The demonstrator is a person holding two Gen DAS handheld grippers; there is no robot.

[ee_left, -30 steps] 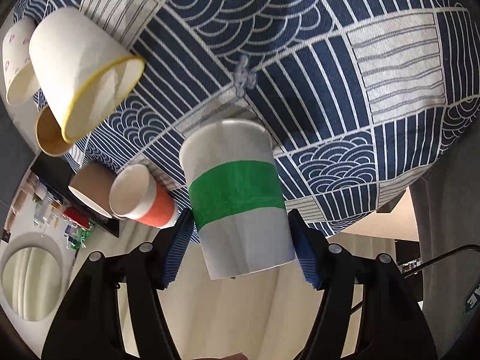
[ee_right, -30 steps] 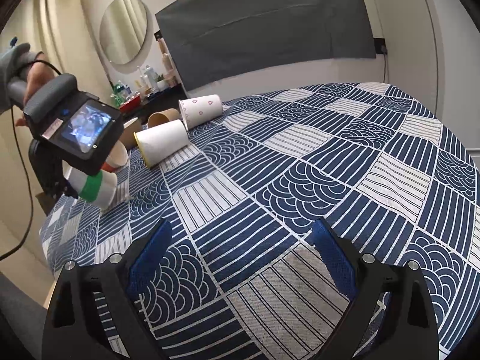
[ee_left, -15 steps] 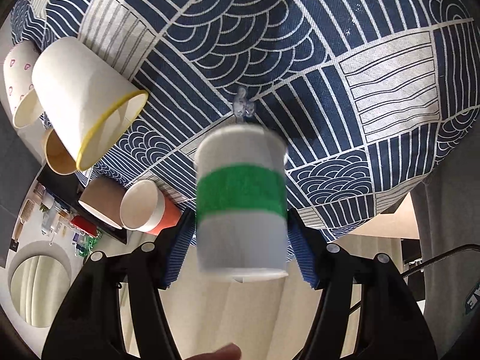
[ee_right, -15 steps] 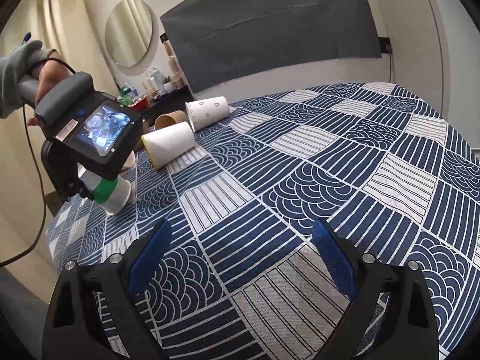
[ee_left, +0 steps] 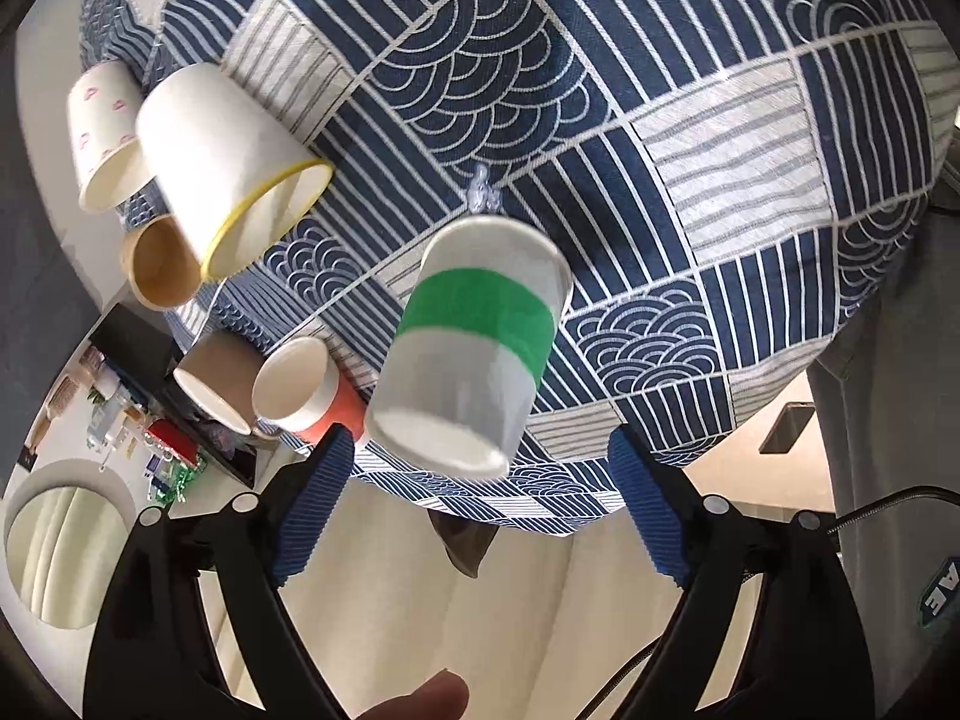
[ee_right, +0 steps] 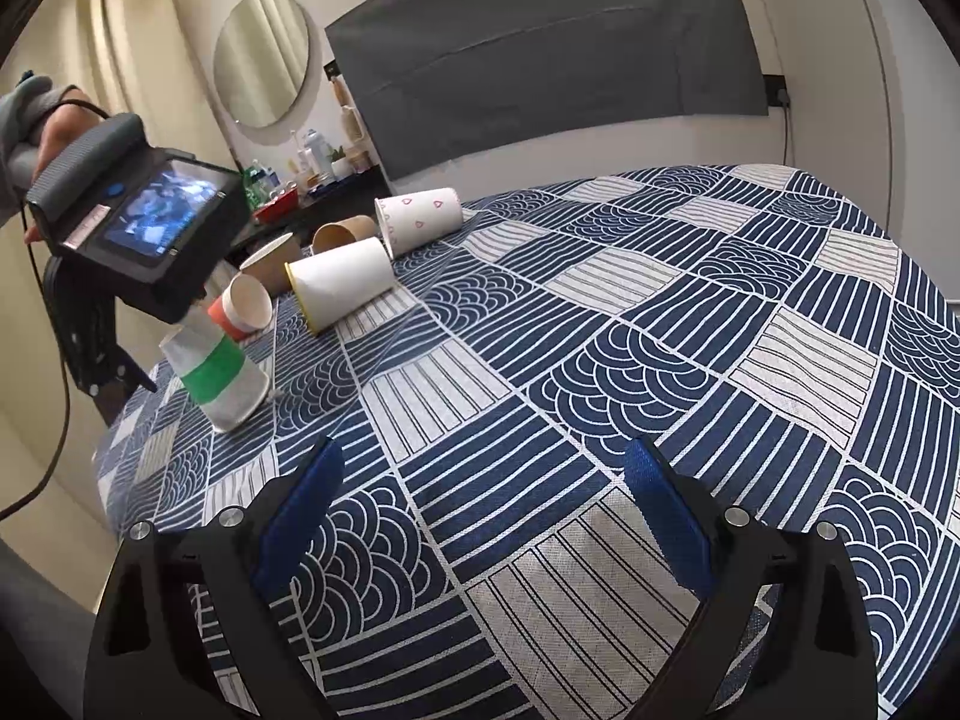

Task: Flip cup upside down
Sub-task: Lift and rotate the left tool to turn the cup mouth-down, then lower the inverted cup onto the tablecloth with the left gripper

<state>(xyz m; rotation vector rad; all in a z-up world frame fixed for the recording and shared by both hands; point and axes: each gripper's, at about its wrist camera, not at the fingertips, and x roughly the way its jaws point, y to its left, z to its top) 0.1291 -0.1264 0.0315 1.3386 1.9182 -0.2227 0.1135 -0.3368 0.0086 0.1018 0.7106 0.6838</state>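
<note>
A white paper cup with a green band (ee_left: 474,348) stands mouth down on the blue patterned tablecloth (ee_left: 600,90); the left wrist view is inverted. My left gripper (ee_left: 477,501) is open, its blue pads apart from the cup's base on both sides. In the right wrist view the same cup (ee_right: 216,375) stands rim down, slightly tilted, near the table's left edge under the left gripper's body (ee_right: 132,240). My right gripper (ee_right: 480,525) is open and empty above the tablecloth (ee_right: 660,330).
Several paper cups lie on their sides beyond the green-banded one: a yellow-rimmed white cup (ee_right: 342,285), a heart-print cup (ee_right: 420,216), two brown cups (ee_right: 345,234), an orange cup (ee_right: 243,312). The table edge is close on the left. A mirror (ee_right: 261,57) hangs behind.
My left gripper opened and let go of the green-banded cup, which now rests mouth down on the cloth. The left gripper pulled back a little. The right gripper barely moved.
</note>
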